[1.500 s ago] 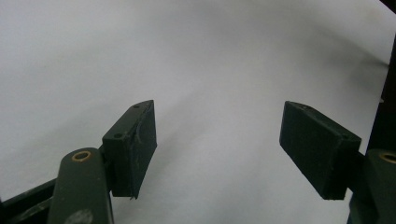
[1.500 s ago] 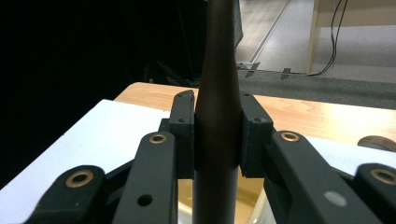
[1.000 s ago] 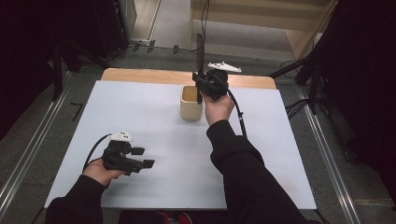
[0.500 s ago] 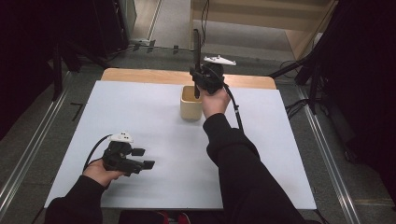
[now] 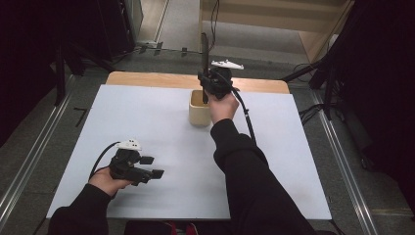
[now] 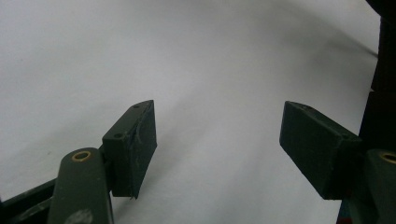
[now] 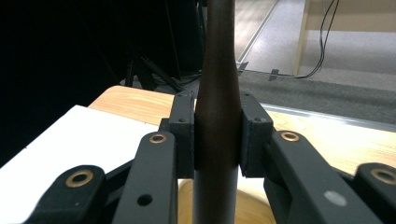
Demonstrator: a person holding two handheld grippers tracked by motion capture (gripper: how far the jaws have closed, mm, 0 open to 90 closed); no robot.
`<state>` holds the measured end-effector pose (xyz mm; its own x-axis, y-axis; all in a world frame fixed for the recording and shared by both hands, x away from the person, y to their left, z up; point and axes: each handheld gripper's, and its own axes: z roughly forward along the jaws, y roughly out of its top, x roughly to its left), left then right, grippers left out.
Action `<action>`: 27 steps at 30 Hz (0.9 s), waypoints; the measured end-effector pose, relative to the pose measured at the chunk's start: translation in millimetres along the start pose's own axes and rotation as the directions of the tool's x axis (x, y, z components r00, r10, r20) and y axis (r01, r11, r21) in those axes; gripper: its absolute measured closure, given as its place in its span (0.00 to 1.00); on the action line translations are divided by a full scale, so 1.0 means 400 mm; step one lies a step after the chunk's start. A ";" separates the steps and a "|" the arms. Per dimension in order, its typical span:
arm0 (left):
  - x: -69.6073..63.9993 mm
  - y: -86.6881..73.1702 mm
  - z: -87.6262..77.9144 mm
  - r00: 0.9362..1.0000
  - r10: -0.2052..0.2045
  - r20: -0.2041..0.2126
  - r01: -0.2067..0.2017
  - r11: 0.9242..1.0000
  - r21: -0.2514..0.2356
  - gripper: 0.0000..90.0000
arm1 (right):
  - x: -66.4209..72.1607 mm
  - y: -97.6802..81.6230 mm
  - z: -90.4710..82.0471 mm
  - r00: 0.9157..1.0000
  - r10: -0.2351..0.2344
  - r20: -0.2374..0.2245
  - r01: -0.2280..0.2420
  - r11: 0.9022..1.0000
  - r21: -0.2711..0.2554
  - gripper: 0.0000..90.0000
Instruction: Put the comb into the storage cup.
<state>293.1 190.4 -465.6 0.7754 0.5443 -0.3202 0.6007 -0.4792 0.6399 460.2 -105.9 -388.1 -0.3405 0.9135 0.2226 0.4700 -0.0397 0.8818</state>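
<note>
dim room with dark edges, the white table sheet [image 5: 147, 117] brightly lit from above, close gripper views soft.

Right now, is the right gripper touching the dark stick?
Touching. In the right gripper view, both pads of the right gripper press flat against the dark stick, with no gap either side.

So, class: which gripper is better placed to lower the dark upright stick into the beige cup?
The right gripper: it is shut on the dark upright stick directly above the beige cup. The left gripper sits open, low over the white sheet, well away.
</note>
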 end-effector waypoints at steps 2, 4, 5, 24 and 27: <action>-0.001 0.000 0.001 1.000 0.004 0.003 -0.004 1.000 -0.002 0.31 | 0.003 -0.004 0.001 1.000 -0.002 -0.001 0.002 1.000 0.000 0.77; -0.003 0.000 0.001 1.000 0.007 0.001 -0.007 1.000 0.000 0.31 | 0.005 -0.006 0.003 1.000 -0.010 0.003 0.010 1.000 -0.002 0.77; -0.004 0.000 0.001 1.000 0.007 0.001 -0.007 1.000 0.003 0.31 | 0.004 -0.007 0.003 1.000 -0.008 0.002 0.008 1.000 -0.003 0.77; -0.007 0.000 0.002 1.000 0.013 0.006 -0.013 1.000 0.002 0.31 | -0.001 -0.041 0.011 1.000 -0.028 0.012 0.028 1.000 -0.011 0.77; -0.007 0.000 0.003 1.000 0.018 0.004 -0.018 1.000 0.009 0.31 | -0.002 -0.049 0.010 0.999 -0.036 0.009 0.036 0.999 -0.013 0.77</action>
<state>291.1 187.9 -465.5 0.7870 0.5328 -0.3110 0.5879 -0.4951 0.6397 454.7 -104.3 -407.4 -0.3495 0.9181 0.1870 0.4467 -0.0122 0.8946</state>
